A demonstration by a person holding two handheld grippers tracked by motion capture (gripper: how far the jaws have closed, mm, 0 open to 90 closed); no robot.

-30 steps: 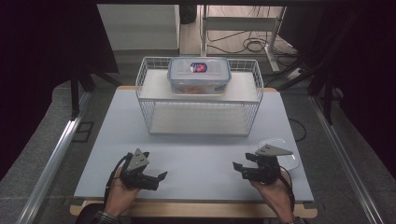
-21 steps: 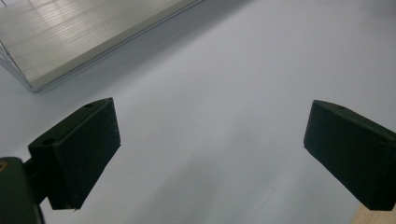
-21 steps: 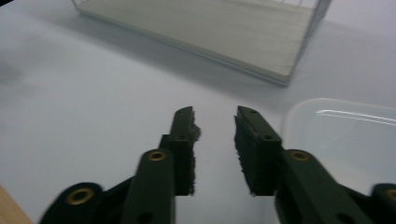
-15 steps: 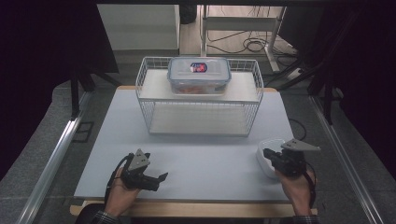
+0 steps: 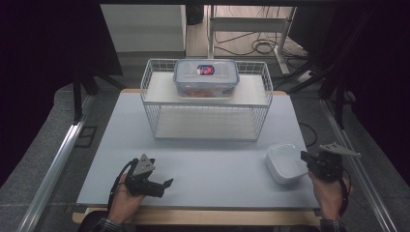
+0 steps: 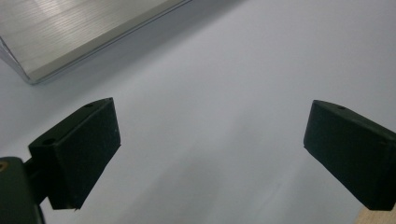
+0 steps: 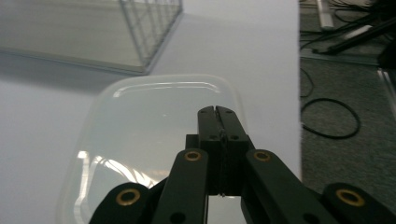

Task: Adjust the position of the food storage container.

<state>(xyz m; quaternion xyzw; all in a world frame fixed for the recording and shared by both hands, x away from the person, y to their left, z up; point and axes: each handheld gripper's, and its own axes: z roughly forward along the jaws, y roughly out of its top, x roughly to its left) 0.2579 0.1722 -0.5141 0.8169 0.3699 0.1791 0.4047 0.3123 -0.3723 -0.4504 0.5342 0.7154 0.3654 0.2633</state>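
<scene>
From the high view we are seeing a white dish (image 5: 285, 162) sitting near the right edge of the table (image 5: 208, 159), toward its near right corner, with the right gripper (image 5: 305, 157) reaching in from the right, its tip just at the dish's right rim. The left gripper (image 5: 164, 186) is hovering near the near left corner, well apart from the dish. A wire rack (image 5: 207, 99) is standing at the far edge, carrying a clear lidded box (image 5: 206, 77) with a red-and-blue label whose writing is too small for us to read. In the left gripper view we are looking past jaws standing wide apart over bare table, the rack's corner (image 6: 70, 42) beyond. In the right gripper view the jaws are pressed together, having just been closing, over the dish's (image 7: 154, 135) near rim; whether they are pinching it we cannot tell.
</scene>
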